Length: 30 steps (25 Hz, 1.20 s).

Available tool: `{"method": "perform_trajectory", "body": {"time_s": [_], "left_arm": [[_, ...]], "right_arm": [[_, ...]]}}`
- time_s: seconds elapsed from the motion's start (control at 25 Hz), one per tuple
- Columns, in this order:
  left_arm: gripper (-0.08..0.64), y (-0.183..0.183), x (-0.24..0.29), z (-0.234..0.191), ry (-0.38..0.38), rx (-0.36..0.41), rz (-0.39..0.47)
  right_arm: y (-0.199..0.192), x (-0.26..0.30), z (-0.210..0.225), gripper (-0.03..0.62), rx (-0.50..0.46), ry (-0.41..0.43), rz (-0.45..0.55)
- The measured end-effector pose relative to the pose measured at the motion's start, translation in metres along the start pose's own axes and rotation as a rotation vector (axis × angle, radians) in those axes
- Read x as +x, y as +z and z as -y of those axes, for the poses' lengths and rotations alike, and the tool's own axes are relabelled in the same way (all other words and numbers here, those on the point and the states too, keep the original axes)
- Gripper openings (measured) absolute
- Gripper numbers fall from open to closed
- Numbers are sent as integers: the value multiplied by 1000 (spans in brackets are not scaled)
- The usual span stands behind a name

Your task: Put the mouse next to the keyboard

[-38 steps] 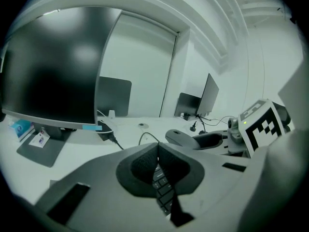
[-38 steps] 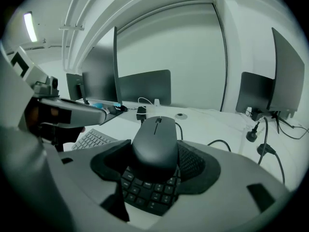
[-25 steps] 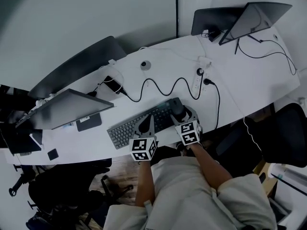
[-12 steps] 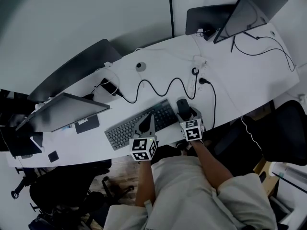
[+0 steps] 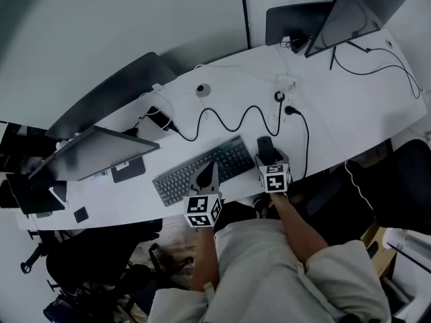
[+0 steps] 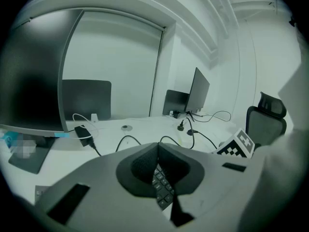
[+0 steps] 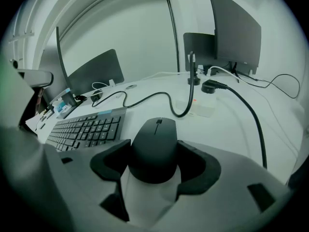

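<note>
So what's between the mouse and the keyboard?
Right gripper view: a narrow strip of bare desk and one pad of the right gripper separate mouse from keyboard.

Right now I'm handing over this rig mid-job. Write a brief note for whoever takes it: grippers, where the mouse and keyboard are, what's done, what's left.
Left gripper: fingers shut, empty, above the keyboard near its front edge.
Right gripper: fingers shut on the black mouse, one on each side.
The mouse sits low over the white desk, just off the keyboard's right end. Whether it touches the desk is unclear.
Done: mouse gripped and beside the keyboard.
Left: probably set it flat if it isn't, open the right fingers, back away.
</note>
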State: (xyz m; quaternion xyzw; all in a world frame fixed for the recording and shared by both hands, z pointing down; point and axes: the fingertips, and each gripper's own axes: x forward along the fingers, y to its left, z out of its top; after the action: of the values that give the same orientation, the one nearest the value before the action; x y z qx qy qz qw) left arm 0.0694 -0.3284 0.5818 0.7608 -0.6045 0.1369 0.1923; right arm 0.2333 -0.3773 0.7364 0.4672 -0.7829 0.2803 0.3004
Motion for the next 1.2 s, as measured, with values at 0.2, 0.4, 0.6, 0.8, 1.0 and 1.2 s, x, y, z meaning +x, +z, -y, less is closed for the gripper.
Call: {"method": "perform_trajectory", "body": {"time_s": [0.2, 0.4, 0.6, 0.8, 1.0, 1.2], "left_arm": [[23, -11, -15, -14, 30, -1, -28], [23, -19, -23, -14, 12, 0, -38], [23, -22, -36, -13, -51, 19, -37], [23, -21, -63, -19, -101, 1, -10], [23, -30, -97, -21, -144, 2, -6], [23, -45, -129, -30, -165, 1, 0]], "right_arm": [[-1, 5, 1, 310, -11, -20, -4], [0, -5, 3, 318, -10, -57, 6], [4, -29, 6, 318, 49, -124, 59], [3, -70, -11, 316, 91, -166, 111], [-15, -97, -53, 314, 70, -150, 134], [-24, -122, -112, 313, 52, -91, 188]]}}
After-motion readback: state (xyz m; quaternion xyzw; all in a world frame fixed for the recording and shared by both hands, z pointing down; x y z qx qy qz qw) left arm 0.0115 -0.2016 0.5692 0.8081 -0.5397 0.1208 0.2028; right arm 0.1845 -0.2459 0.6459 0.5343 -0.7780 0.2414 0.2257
